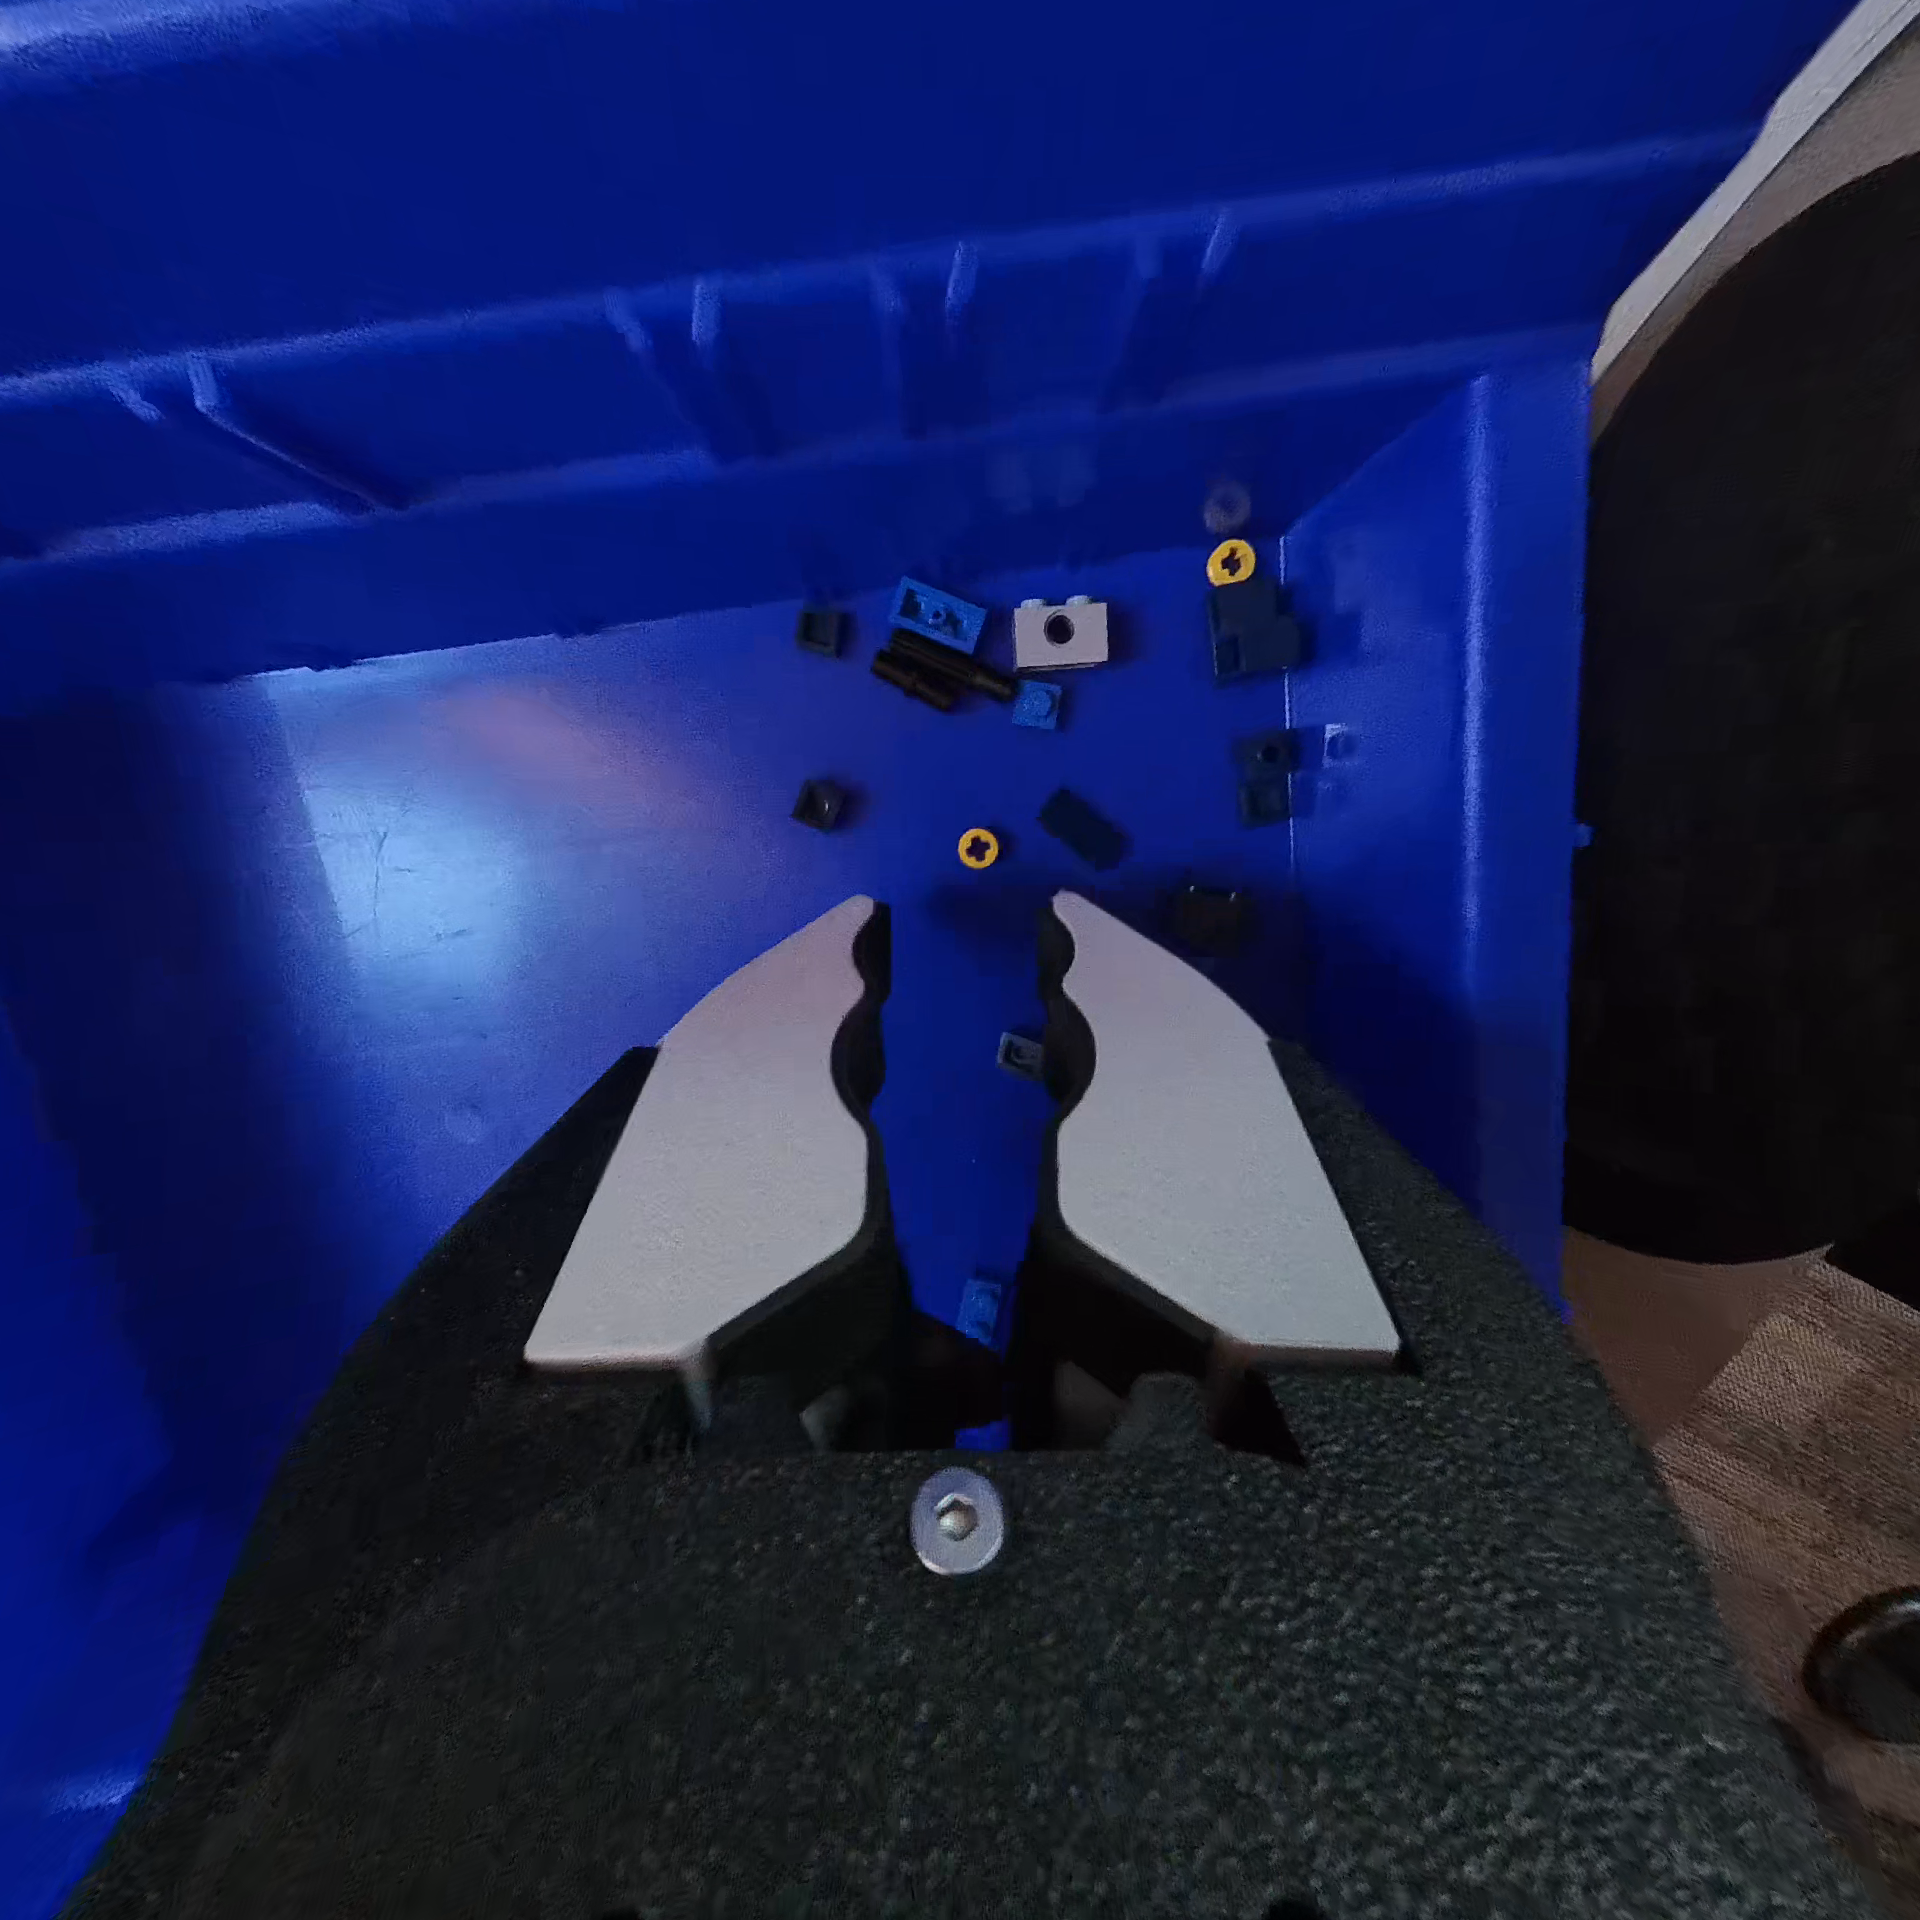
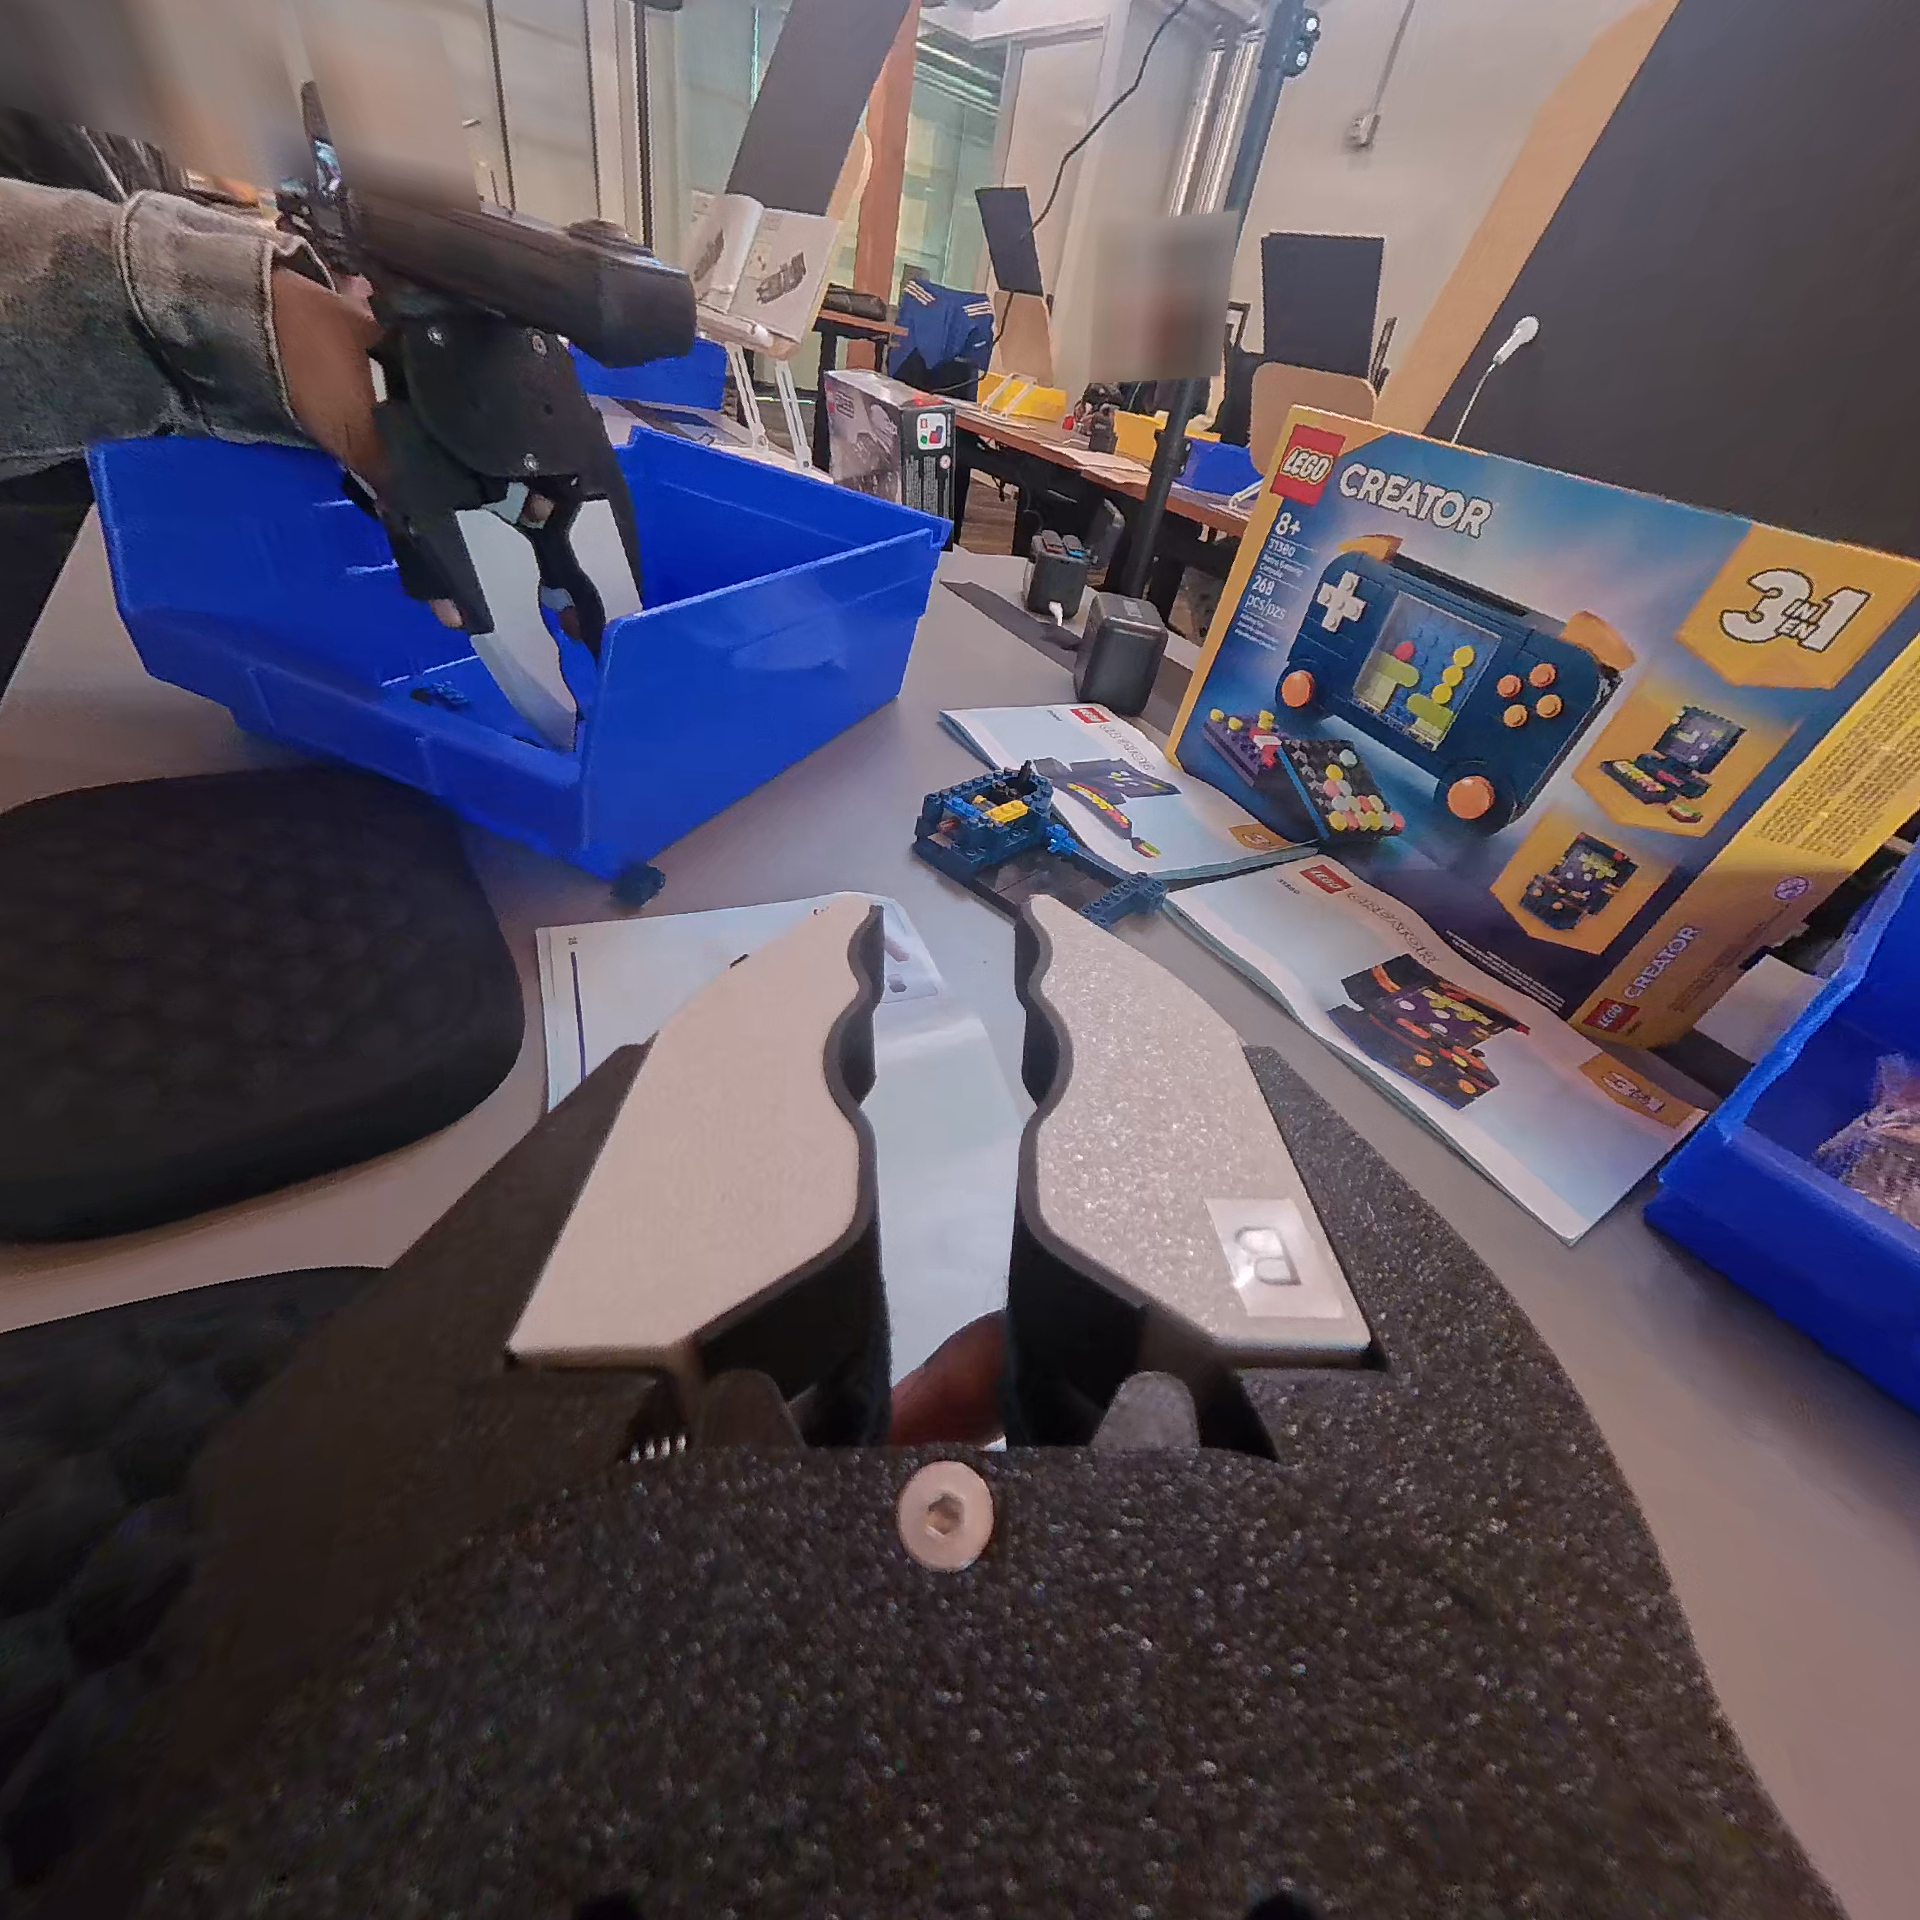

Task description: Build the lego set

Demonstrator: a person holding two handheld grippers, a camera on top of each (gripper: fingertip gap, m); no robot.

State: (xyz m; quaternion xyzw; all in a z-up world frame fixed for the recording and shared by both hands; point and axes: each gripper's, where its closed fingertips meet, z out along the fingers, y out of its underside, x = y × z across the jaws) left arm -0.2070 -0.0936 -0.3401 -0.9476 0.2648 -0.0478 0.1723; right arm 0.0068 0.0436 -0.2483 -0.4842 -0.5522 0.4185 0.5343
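Note:
My left gripper [image 1: 964, 914] reaches down into a blue bin [image 1: 499, 831] and its jaws stand apart with nothing pressed between the pads. Just beyond its tips a yellow round piece [image 1: 978, 848] lies on the bin floor. A small dark piece [image 1: 1020, 1055] lies on the floor beside the right finger. Farther in lie a grey brick with a hole [image 1: 1060, 632], a blue plate [image 1: 937, 613], black pins [image 1: 935, 675] and a second yellow round piece [image 1: 1231, 562]. The right wrist view shows this gripper [image 2: 540, 665] dipped into the bin [image 2: 748, 665]. My right gripper [image 2: 951, 920] is open and empty above an open booklet page [image 2: 644, 966].
A partly built blue brick model [image 2: 992, 816] sits on the grey table by two booklets [image 2: 1455, 1039] and a large toy box [image 2: 1558, 675]. A black cushion [image 2: 208, 987] lies at the left. Another blue bin [image 2: 1787, 1195] stands at the right. A small blue brick [image 2: 636, 883] lies by the bin's corner.

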